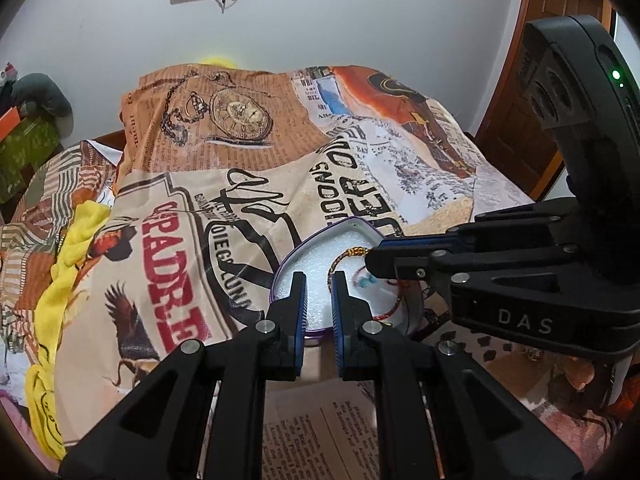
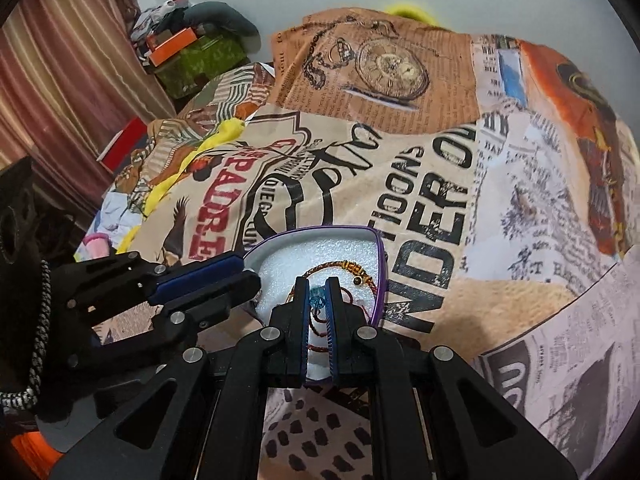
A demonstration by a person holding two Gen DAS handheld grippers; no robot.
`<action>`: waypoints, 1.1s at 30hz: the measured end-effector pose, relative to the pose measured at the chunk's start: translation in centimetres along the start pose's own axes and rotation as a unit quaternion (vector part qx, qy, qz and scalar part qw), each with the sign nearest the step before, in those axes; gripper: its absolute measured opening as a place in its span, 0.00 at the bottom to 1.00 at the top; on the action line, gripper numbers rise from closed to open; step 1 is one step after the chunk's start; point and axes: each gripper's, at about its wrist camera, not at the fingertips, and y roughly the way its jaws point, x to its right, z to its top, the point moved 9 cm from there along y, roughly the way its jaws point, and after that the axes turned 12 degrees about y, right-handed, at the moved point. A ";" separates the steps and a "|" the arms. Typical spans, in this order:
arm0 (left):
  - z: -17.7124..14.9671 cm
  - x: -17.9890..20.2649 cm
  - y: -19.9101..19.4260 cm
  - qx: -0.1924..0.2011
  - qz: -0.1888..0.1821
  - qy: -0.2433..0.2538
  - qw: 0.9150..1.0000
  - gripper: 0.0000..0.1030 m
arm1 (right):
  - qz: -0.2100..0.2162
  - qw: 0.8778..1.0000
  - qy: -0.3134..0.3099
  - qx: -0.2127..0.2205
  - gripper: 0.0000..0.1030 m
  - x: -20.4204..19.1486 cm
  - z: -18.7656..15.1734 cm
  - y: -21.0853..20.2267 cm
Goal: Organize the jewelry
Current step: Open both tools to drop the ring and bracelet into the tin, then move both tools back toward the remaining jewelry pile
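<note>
A purple heart-shaped box (image 1: 362, 224) (image 2: 378, 264) with white foam inside lies open on the printed bedspread. A gold-and-brown braided bracelet (image 1: 352, 253) (image 2: 352, 269) and a red cord bracelet (image 1: 390, 308) lie on the foam. My right gripper (image 2: 319, 294) is over the box, shut on a small blue bead piece (image 2: 318, 300); it enters the left wrist view (image 1: 370, 258) from the right. My left gripper (image 1: 319, 286) hovers at the box's near left rim, jaws a little apart with nothing between them; it also shows in the right wrist view (image 2: 250, 270).
The bedspread (image 1: 248, 184) with newspaper and pocket-watch prints covers the bed. A yellow cloth (image 1: 76, 248) lies at its left edge. Boxes and clothes (image 2: 192, 52) are piled at the back left by a curtain. A wooden door (image 1: 532, 92) stands at the right.
</note>
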 end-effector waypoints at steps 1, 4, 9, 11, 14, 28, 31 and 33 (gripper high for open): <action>0.1 0.0 -0.4 0.003 0.002 0.000 1.000 0.10 | -0.004 1.000 -0.004 0.004 0.08 -0.1 0.0 -0.2; 0.4 0.0 -1.5 0.010 0.005 -0.002 1.000 0.11 | -0.010 1.000 -0.013 0.016 0.20 -0.3 0.3 -1.1; 0.9 -0.4 -3.8 0.027 0.010 -0.014 1.000 0.17 | -0.029 0.998 -0.026 0.052 0.33 -0.6 0.5 -3.3; 1.1 -0.6 -4.9 0.034 0.014 -0.017 0.999 0.21 | -0.035 0.997 -0.030 0.066 0.33 -0.8 0.5 -4.4; 1.4 -0.7 -6.2 0.042 0.019 -0.020 0.999 0.24 | -0.041 0.995 -0.034 0.080 0.33 -0.9 0.4 -5.9; 1.5 3.0 -10.2 0.056 0.015 0.006 0.998 0.36 | -0.070 0.990 -0.020 0.119 0.34 1.9 -2.8 -11.7; 1.4 4.7 -10.1 0.051 0.005 0.016 0.999 0.39 | -0.079 0.989 -0.007 0.122 0.34 3.4 -4.1 -12.6; 1.3 5.9 -9.8 0.046 -0.003 0.021 0.999 0.40 | -0.083 0.989 0.002 0.120 0.34 4.3 -4.8 -12.9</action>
